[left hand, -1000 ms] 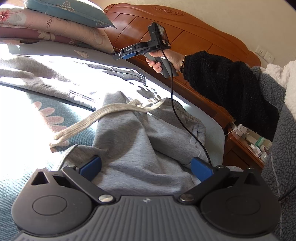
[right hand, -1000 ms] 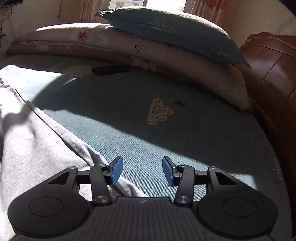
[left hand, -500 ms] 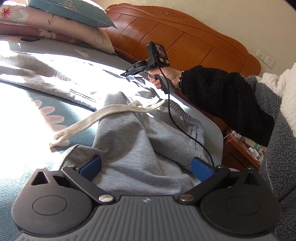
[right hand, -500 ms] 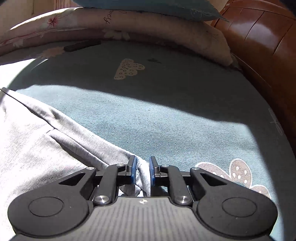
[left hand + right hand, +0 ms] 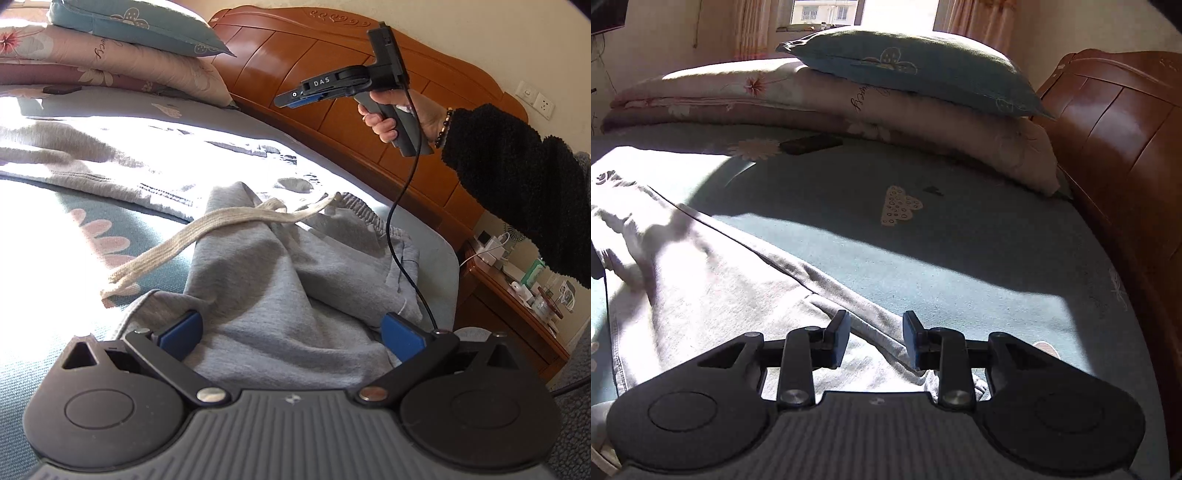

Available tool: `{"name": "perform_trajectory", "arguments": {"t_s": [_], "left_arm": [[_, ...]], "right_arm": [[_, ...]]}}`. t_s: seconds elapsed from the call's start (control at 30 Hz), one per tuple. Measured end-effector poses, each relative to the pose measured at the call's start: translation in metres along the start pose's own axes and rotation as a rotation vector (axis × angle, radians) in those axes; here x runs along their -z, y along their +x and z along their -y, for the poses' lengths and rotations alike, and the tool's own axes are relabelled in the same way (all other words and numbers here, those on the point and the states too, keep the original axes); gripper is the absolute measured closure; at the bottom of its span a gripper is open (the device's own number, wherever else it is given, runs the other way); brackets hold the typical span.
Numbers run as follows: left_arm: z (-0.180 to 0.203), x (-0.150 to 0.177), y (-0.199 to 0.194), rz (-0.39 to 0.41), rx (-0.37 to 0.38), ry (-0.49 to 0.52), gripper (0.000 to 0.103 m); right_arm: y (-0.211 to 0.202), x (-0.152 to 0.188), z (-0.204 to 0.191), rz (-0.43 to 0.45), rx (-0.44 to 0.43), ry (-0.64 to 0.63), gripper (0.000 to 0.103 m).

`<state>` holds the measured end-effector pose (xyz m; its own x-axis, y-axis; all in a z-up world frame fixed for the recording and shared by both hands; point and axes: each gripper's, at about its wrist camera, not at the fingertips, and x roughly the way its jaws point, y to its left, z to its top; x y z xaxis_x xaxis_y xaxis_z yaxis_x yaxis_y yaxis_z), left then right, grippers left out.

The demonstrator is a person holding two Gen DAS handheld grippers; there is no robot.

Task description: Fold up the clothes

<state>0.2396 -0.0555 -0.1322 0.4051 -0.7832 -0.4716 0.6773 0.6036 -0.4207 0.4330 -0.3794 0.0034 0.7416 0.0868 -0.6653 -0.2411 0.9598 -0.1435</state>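
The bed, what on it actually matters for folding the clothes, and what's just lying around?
For the job:
- grey sweatpants, bunched, with cream drawstring
- left gripper, jaws wide, over the waistband
- right gripper, jaws just reopened, empty, above the pant leg

Just lying about:
- blue pillow
- folded floral quilt
- dark flat object near the quilt
- nightstand clutter

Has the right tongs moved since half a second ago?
Yes. In the left wrist view the right tongs has risen off the grey sweatpants, now higher against the wooden headboard; its jaws have just been opening, empty.
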Motion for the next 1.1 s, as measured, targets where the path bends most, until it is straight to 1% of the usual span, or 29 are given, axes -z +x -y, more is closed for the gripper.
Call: {"name": "perform_trajectory", "arguments": {"t_s": [0.07,0.13,0.17,0.3,0.33,0.4,0.43,0.47,0.57,0.67,0.87,0.93,1.03,1.07,1.1], "left_arm": [[0.001,-0.004,-0.007,0.01,0.002,-0.036,0.001],[0.0,-0.009,-0.016,0.038,0.023,-0.068,0.001],[0.0,-0.011,-0.021,0.057,0.021,-0.074,0.001],[0.0,-0.019,-0.037,0.11,-0.041,-0.069,0.001],[0.001,-0.022,-0.04,0.119,-0.058,-0.068,0.001],[0.001,-0.025,-0.044,0.132,-0.079,-0.07,0.001],[0.0,-0.026,-0.046,0.135,-0.084,-0.073,0.001],[-0.002,-0.026,-0.047,0.134,-0.093,-0.082,0.001],[-0.006,-0.026,-0.049,0.129,-0.124,-0.11,0.001],[-0.011,-0.024,-0.048,0.114,-0.174,-0.144,0.001],[-0.028,-0.021,-0.053,0.098,-0.195,-0.249,0.001],[-0.034,-0.018,-0.05,0.073,-0.204,-0.276,0.001],[-0.044,-0.012,-0.041,0.014,-0.224,-0.331,0.001],[-0.048,-0.009,-0.038,-0.002,-0.23,-0.348,0.001],[-0.051,-0.006,-0.036,0.001,-0.227,-0.359,0.001]], "right_arm": [[-0.028,0.002,-0.023,0.015,-0.033,-0.04,0.065],[-0.051,0.011,-0.048,0.022,-0.05,-0.07,0.062],[-0.062,0.016,-0.061,0.025,-0.059,-0.083,0.061],[-0.088,0.047,-0.106,-0.001,-0.133,-0.062,0.06],[-0.091,0.054,-0.114,-0.01,-0.152,-0.051,0.058],[-0.094,0.073,-0.136,-0.053,-0.198,-0.026,0.054],[-0.095,0.079,-0.144,-0.065,-0.202,-0.025,0.054],[-0.099,0.09,-0.157,-0.071,-0.2,-0.016,0.054],[-0.11,0.11,-0.177,-0.081,-0.224,0.035,0.053],[-0.117,0.129,-0.193,-0.088,-0.251,0.097,0.051],[-0.119,0.168,-0.219,-0.114,-0.279,0.211,0.049],[-0.115,0.178,-0.225,-0.123,-0.276,0.255,0.048],[-0.107,0.193,-0.232,-0.125,-0.234,0.301,0.046],[-0.104,0.197,-0.235,-0.125,-0.221,0.316,0.044],[-0.104,0.198,-0.236,-0.122,-0.223,0.325,0.039]]}}
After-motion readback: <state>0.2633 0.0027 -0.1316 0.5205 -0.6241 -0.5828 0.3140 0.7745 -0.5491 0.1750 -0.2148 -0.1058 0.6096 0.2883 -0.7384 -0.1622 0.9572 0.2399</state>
